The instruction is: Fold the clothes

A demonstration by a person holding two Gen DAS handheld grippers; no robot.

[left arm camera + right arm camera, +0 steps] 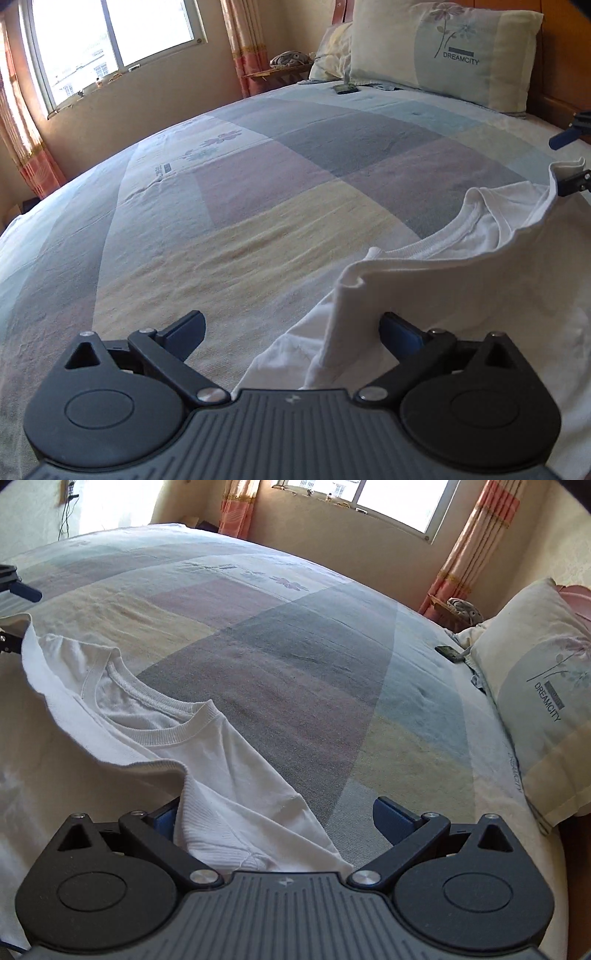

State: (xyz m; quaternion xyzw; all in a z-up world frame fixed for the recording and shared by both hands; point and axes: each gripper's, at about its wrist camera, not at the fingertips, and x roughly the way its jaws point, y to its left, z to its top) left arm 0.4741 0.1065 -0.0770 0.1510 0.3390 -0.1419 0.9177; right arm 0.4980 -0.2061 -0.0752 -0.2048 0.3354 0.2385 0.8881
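A white T-shirt (461, 266) lies on the patchwork bedspread (258, 206), collar (166, 731) up toward the pillows. One edge of it is folded over and stands raised between the two grippers. My left gripper (295, 332) is open, its blue-tipped fingers wide apart, with a raised fold of the shirt against the right finger (399, 332). My right gripper (277, 816) is open too, and shirt cloth (221, 812) lies between its fingers, next to the left one. Each gripper shows at the edge of the other's view: the right gripper (570, 181) and the left gripper (9, 642), both beside the raised edge.
Two pillows (443, 51) lean on a wooden headboard (565, 74). A small dark device (448, 652) lies on the bed near them. A window (110, 37) with striped curtains (476, 535) and a low stand (277, 72) sit beyond the bed's far side.
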